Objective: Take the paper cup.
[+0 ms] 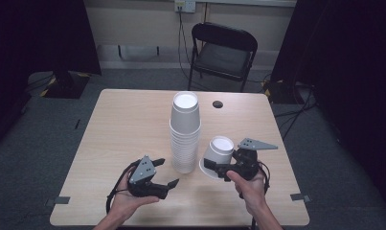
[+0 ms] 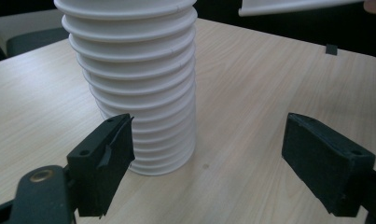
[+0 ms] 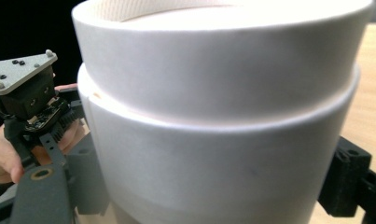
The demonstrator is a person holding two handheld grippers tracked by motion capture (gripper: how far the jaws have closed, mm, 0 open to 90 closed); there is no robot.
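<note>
Light wood tabletop (image 1: 123,129), black folding chair (image 1: 222,50) behind it on grey floor. Tall stack of white cups (image 1: 185,132) upside down near tabletop centre, ribbed rims showing. Left gripper (image 1: 164,172) just left of stack base, fingers (image 2: 106,158) spread wide, holding nothing, not touching stack. Right gripper (image 1: 218,165) right of stack, fingers clamped on single white cup (image 1: 218,151), tilted, base up, lifted beside the stack.

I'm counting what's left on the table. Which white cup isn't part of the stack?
The single white cup clamped in the right gripper, tilted and lifted just right of the tall stack. Every other cup sits nested upside down in that stack.
</note>
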